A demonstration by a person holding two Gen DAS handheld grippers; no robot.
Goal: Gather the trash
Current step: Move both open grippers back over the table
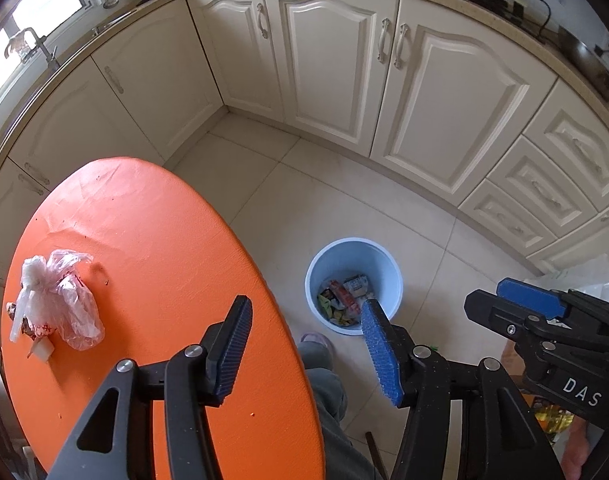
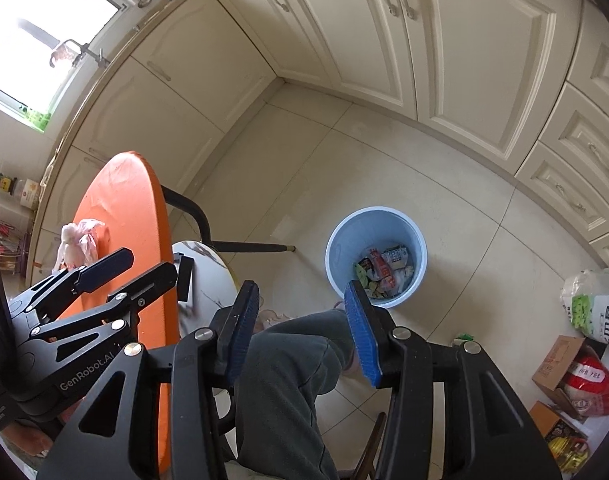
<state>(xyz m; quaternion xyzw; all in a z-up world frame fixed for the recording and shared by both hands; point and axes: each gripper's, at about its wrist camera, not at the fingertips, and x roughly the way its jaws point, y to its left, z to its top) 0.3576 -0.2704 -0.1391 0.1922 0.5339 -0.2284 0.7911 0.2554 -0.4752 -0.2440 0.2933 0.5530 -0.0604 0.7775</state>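
A crumpled clear plastic bag with scraps (image 1: 58, 300) lies on the left side of the round orange table (image 1: 152, 240); it also shows in the right wrist view (image 2: 78, 240). A light blue bin (image 1: 354, 284) with several wrappers inside stands on the floor right of the table, also in the right wrist view (image 2: 376, 256). My left gripper (image 1: 304, 348) is open and empty over the table's right edge. My right gripper (image 2: 302, 328) is open and empty above the floor near the bin; it also shows in the left wrist view (image 1: 516, 304).
Cream cabinets (image 1: 344, 60) line the back and sides. The person's grey-trousered leg (image 2: 288, 380) and slippered foot (image 1: 316, 340) are below the grippers. A black chair (image 2: 200, 216) stands by the table. Bags and boxes (image 2: 584, 360) sit on the floor at right.
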